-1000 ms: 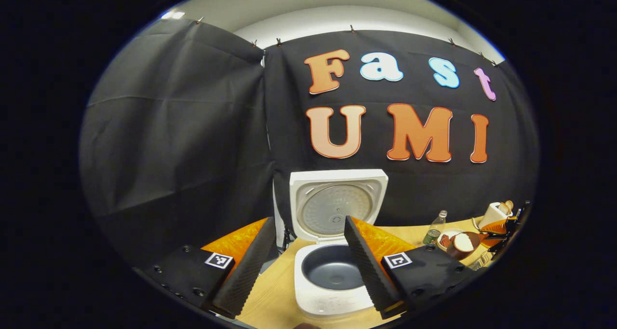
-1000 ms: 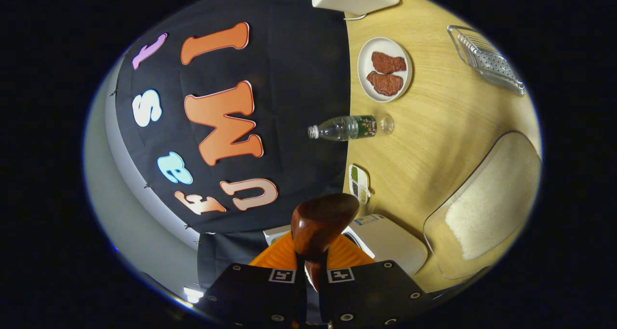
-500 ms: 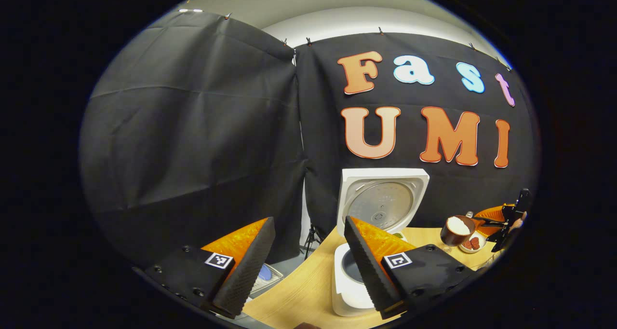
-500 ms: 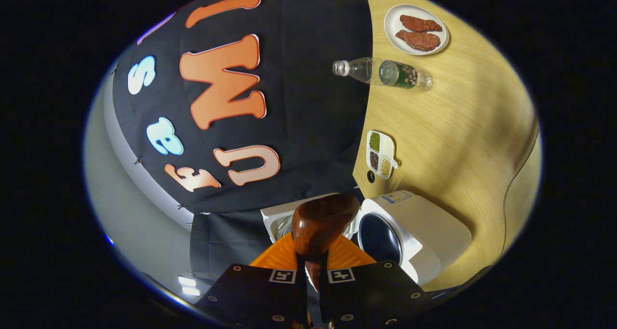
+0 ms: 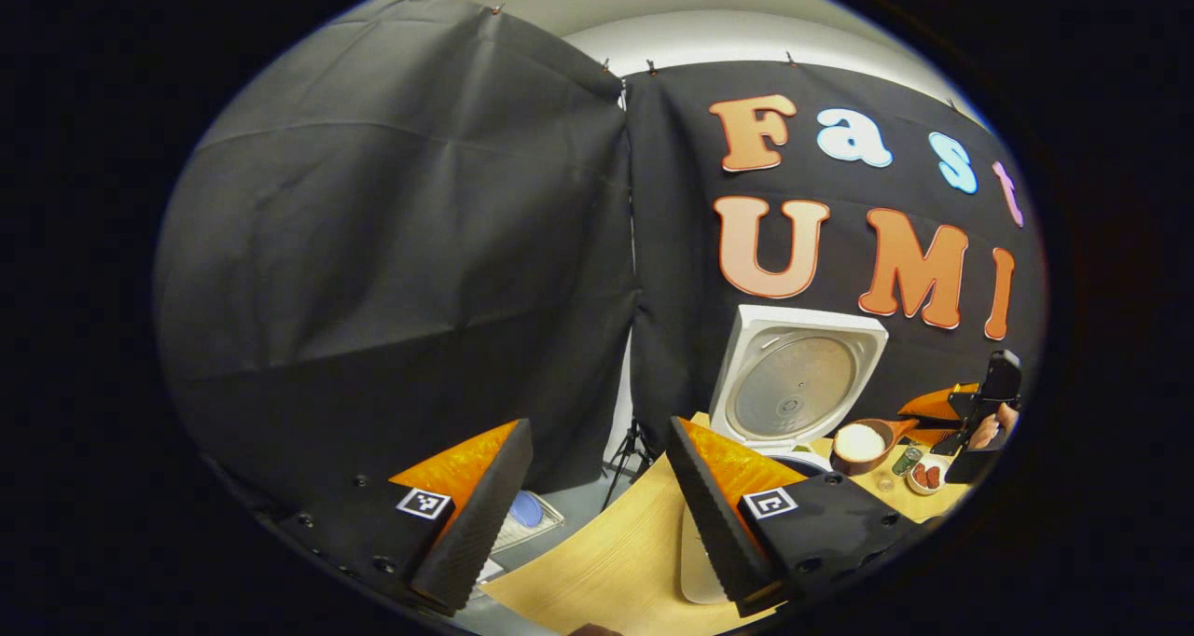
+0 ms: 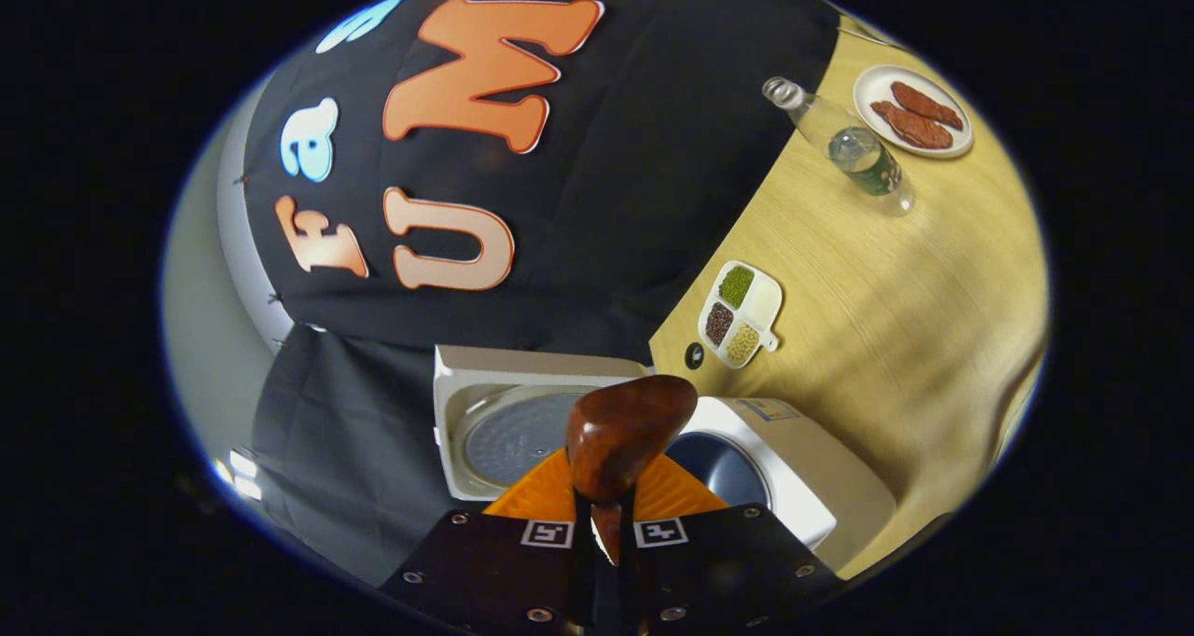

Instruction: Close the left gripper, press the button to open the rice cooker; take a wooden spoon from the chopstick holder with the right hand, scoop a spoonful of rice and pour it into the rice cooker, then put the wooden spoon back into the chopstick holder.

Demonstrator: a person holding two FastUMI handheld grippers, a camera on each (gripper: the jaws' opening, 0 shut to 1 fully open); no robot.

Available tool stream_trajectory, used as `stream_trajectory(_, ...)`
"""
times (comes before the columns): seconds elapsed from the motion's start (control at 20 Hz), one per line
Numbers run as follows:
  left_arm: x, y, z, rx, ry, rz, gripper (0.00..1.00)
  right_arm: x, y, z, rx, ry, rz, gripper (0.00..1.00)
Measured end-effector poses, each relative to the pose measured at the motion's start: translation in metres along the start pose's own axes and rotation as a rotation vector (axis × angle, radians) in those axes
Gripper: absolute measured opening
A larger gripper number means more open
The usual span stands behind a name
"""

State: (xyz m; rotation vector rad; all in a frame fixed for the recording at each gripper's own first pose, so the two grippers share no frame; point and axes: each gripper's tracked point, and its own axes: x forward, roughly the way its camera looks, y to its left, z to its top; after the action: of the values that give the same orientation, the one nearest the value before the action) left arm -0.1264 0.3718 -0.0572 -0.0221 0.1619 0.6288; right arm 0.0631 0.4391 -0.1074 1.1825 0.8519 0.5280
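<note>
The white rice cooker (image 6: 793, 487) stands on the wooden table with its lid (image 6: 504, 421) up and its dark inner pot (image 6: 718, 463) showing. My right gripper (image 6: 602, 510) is shut on the handle of the wooden spoon (image 6: 625, 431), whose bowl hangs just in front of the cooker's opening. In the left gripper view the spoon (image 5: 858, 445) carries a heap of white rice right of the raised lid (image 5: 798, 389), with the right gripper (image 5: 970, 412) and a hand behind it. My left gripper (image 5: 597, 515) is open and holds nothing; its right finger hides most of the cooker body (image 5: 695, 571).
A divided dish of beans (image 6: 742, 314), a lying plastic bottle (image 6: 858, 146) and a plate of meat (image 6: 914, 123) sit farther along the table (image 6: 914, 319). The table's left edge (image 5: 560, 571) drops to a floor with a tray (image 5: 527, 515) and a tripod leg (image 5: 625, 449).
My left gripper has swung left, so the cooker slid right in its view. My right gripper has carried the spoonful of rice from the rice container over to the open cooker.
</note>
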Motion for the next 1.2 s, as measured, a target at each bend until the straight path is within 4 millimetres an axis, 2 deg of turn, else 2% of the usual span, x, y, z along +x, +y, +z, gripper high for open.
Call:
stream_trajectory(0.1,0.001,0.015,-0.002,-0.003,0.003,0.032,0.98,0.012,-0.011,-0.011,-0.063,0.018,-0.053,0.1)
stream_trajectory(0.2,0.005,0.02,-0.006,-0.004,0.01,0.059,0.98,0.017,-0.015,-0.02,-0.108,0.027,-0.084,0.1)
stream_trajectory(0.35,-0.001,0.034,-0.01,-0.02,0.02,0.075,0.98,0.026,-0.023,-0.027,-0.192,0.031,-0.14,0.1)
stream_trajectory(0.5,-0.003,0.03,-0.014,-0.01,0.025,0.068,0.98,0.026,-0.023,-0.028,-0.257,0.023,-0.164,0.1)
stream_trajectory(0.9,-0.003,0.011,-0.016,0.038,0.025,0.036,0.98,0.029,0.002,-0.012,-0.44,-0.035,-0.182,0.1)
stream_trajectory(1.2,-0.002,0.012,-0.021,0.038,0.043,0.04,0.99,0.031,0.012,-0.011,-0.521,-0.051,-0.186,0.1)
